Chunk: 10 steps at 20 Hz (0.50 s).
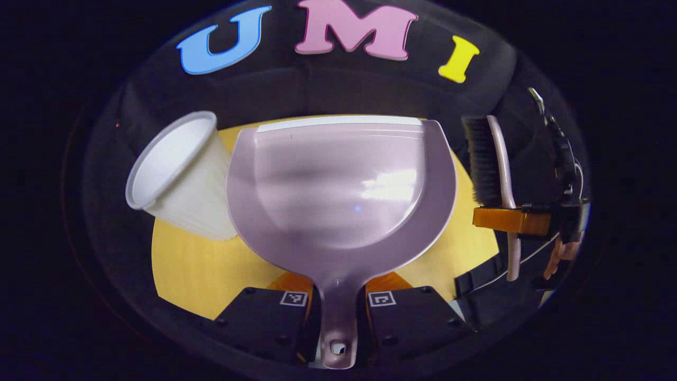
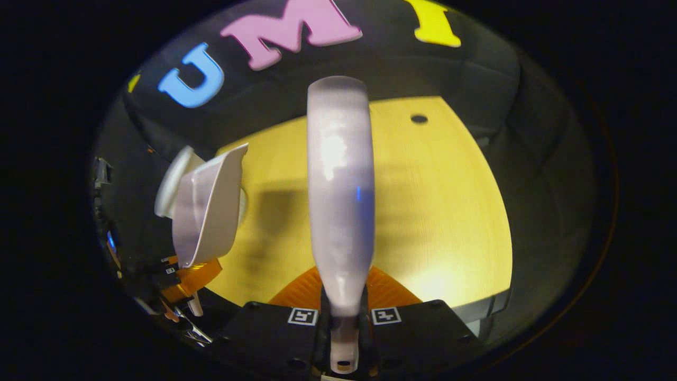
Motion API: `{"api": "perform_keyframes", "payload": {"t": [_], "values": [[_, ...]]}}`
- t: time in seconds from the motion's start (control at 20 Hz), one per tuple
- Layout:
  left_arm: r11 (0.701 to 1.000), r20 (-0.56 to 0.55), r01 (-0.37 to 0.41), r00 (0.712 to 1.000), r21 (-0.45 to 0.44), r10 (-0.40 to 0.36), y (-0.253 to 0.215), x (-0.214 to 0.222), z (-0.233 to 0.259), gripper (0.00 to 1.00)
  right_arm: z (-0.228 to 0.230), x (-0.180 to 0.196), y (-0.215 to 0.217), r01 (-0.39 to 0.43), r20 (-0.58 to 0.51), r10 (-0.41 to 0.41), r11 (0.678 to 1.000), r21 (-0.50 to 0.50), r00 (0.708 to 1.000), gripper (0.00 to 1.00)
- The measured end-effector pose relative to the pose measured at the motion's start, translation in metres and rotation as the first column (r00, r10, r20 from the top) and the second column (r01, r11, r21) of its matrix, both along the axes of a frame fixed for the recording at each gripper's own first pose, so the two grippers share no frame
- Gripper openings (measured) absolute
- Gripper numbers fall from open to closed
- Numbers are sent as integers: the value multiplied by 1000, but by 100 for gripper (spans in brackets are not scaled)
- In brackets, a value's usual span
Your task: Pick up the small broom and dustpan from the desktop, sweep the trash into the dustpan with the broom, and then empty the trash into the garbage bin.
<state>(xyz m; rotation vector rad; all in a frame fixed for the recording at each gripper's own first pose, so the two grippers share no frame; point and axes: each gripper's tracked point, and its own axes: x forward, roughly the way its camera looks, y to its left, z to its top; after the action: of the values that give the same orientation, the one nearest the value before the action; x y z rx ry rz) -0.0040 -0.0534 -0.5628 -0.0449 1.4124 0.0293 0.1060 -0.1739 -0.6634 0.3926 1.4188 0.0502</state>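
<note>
A pale lilac dustpan [image 1: 338,180] hangs over the yellow wooden table [image 1: 201,270], its mouth pointing away from me. My left gripper [image 1: 338,288] is shut on its handle. A white plastic cup-shaped bin [image 1: 180,174] stands just left of the pan, touching or nearly touching its rim. To the right, the small broom [image 1: 492,159] with dark bristles is upright, clamped by my right gripper [image 1: 510,219]. In the right gripper view the broom's pale back [image 2: 341,201] rises from my right gripper [image 2: 342,296], which is shut on its handle. The dustpan [image 2: 209,206] and bin [image 2: 172,180] are at the left.
A hand [image 1: 563,254] holds the right gripper at the far right. The left gripper [image 2: 193,280] shows under the pan at lower left. The table [image 2: 439,211] has a small dark hole [image 2: 419,118] near its far edge. Black cloth walls ring the table.
</note>
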Motion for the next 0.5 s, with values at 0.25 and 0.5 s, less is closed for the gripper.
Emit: {"api": "perform_keyframes", "payload": {"t": [0.25, 0.5], "values": [[999, -238, -48, 970, 24, 52, -6, -13, 2, 26, -85, -37, 38, -37, -276, 26, 999, -34, 961, 23], [993, -287, -102, 951, 57, 114, -17, -8, 1, 25, -113, -42, 33, -88, -321, 46, 989, -118, 946, 23]]}}
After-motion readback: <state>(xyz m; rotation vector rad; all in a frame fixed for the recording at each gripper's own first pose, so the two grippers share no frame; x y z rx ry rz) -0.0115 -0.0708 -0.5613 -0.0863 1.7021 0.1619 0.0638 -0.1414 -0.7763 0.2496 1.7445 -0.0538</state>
